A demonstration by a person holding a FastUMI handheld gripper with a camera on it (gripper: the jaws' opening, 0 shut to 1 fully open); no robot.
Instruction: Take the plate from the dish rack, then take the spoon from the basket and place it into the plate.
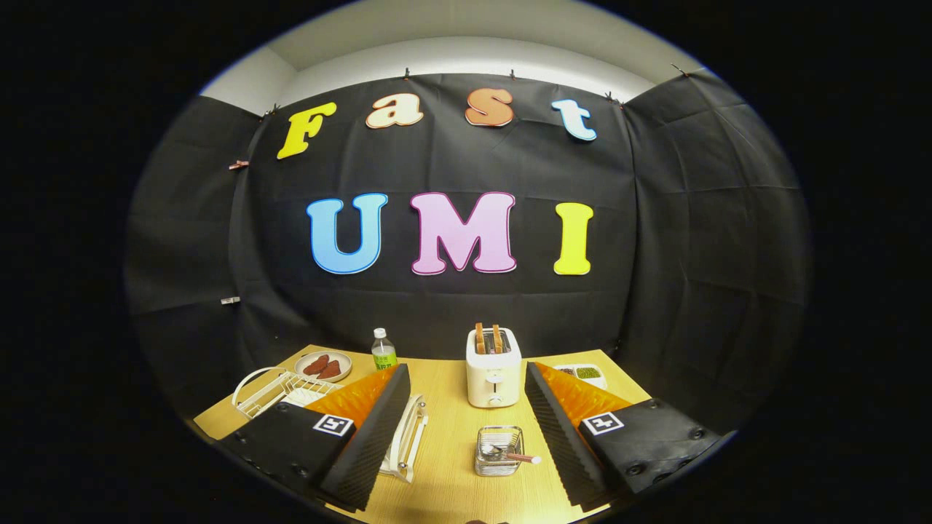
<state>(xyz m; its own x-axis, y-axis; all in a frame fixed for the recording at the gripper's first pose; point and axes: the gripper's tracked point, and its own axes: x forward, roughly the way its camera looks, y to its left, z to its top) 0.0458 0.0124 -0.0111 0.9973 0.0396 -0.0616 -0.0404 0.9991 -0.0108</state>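
Between the wide-apart, empty jaws of the gripper (pixel 466 429), on the wooden table (pixel 444 480), sits a small wire basket (pixel 499 451) holding the spoon (pixel 518 457). Beside the left finger stands a white dish rack (pixel 271 389), its plate hard to make out. Farther back are a white toaster (pixel 494 366) with toast, a bottle (pixel 383 350), and a plate of food (pixel 323 365).

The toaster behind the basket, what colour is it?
The toaster is white or cream, best seen in the gripper view.
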